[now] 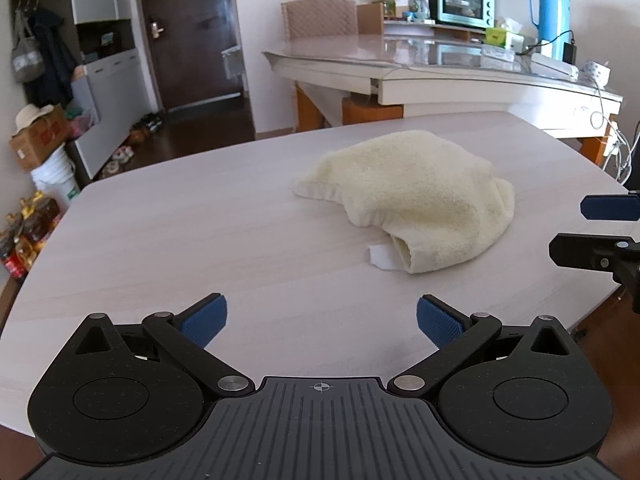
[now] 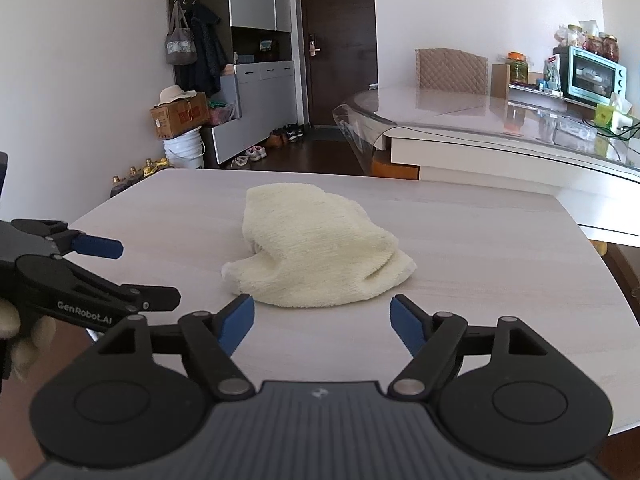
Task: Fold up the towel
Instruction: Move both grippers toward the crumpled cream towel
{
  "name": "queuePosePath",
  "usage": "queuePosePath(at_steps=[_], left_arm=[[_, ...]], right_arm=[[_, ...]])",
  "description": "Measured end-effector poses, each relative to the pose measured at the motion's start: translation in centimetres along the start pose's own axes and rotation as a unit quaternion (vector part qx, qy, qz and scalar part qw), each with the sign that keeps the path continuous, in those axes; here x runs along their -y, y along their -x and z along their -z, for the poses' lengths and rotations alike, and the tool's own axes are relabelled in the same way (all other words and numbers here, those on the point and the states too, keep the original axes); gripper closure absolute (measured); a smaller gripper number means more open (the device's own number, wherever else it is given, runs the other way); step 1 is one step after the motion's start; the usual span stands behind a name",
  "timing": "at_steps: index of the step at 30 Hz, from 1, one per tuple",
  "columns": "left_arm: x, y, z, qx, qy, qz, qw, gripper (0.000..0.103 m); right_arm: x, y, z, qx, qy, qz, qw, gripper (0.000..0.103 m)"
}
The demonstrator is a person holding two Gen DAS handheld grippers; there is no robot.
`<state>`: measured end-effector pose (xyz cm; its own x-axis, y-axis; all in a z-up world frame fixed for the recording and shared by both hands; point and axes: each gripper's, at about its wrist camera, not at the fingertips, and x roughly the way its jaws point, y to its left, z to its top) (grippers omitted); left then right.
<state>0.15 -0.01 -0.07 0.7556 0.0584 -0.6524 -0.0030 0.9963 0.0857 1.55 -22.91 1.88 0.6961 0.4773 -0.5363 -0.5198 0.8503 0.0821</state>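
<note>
The towel (image 1: 408,196), soft and limp, is best pinched at a hemmed corner; both left tongs (image 1: 322,320) and right tongs (image 2: 322,320) are held apart.

Fluffy cream terry-cloth towel (image 1: 408,196) on a matt, pale wood-grain table (image 1: 200,248).

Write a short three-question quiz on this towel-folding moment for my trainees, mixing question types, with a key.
1. True or false: the towel lies crumpled on the table.
2. The left gripper is: A open, B shut on the towel, C hidden.
3. Fill in: the right gripper is ____ and touches nothing.

Key: 1 true; 2 A; 3 open.
</note>
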Motion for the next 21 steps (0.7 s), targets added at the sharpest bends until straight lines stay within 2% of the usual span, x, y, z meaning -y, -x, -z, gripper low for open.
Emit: queuePosePath(at_steps=[10, 21], left_arm=[[-0.08, 0.64, 0.3, 0.0, 0.002, -0.001, 1.0, 0.0], [-0.4, 0.57, 0.3, -0.001, 0.006, -0.004, 1.0, 0.0]], right_arm=[[0.12, 0.52, 0.16, -0.011, 0.002, 0.016, 1.0, 0.015], [-0.67, -0.43, -0.03, -0.025, 0.01, 0.02, 0.999, 0.014]])
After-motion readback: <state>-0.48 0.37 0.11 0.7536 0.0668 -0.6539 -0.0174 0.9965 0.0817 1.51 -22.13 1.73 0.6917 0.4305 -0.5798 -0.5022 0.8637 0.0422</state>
